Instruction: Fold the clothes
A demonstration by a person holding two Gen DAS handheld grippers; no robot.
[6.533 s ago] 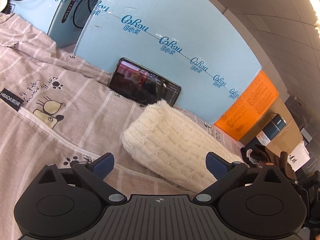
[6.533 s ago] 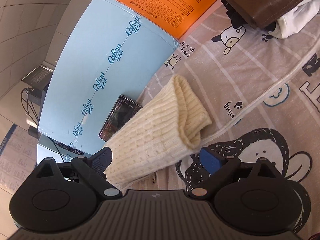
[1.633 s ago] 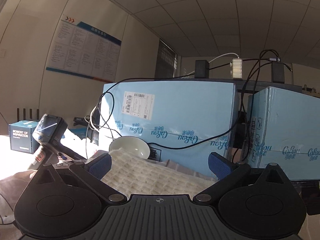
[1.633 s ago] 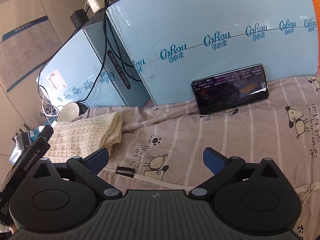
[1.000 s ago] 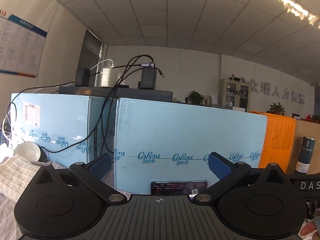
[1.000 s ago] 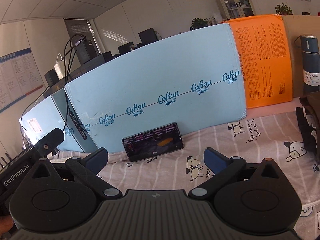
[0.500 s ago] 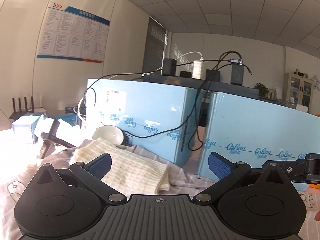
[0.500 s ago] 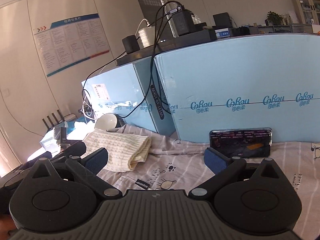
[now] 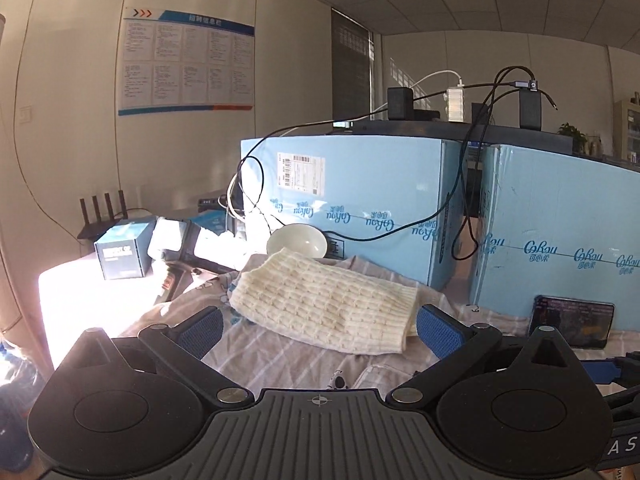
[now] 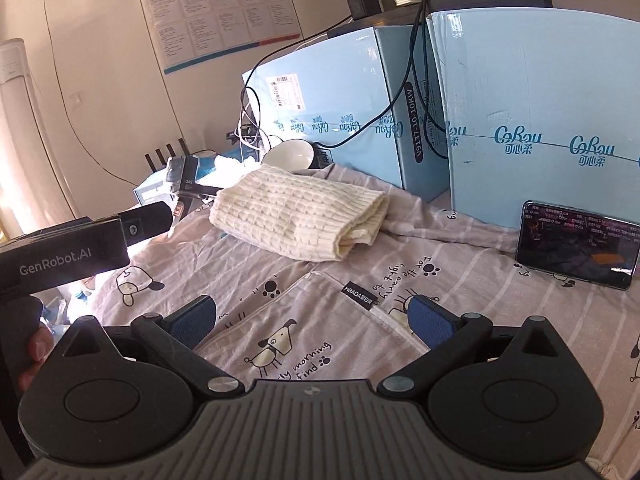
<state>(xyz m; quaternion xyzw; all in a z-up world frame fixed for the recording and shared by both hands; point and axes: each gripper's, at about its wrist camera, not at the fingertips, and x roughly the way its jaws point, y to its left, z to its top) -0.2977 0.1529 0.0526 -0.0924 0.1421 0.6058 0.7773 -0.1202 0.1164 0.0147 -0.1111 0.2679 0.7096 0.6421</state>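
The cream knitted sweater lies folded into a thick oblong bundle on the patterned bedsheet. Its ribbed, cable-textured surface faces up and its layered open end, showing stacked folds, points toward the phone propped well apart from it. The opposite end lies just in front of the white bowl, close to the blue cartons behind it.

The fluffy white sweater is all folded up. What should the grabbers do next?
Probably turn away to fetch another garment. The cream sweater already lies folded on the printed sheet, and both the left gripper and right gripper are open and empty.
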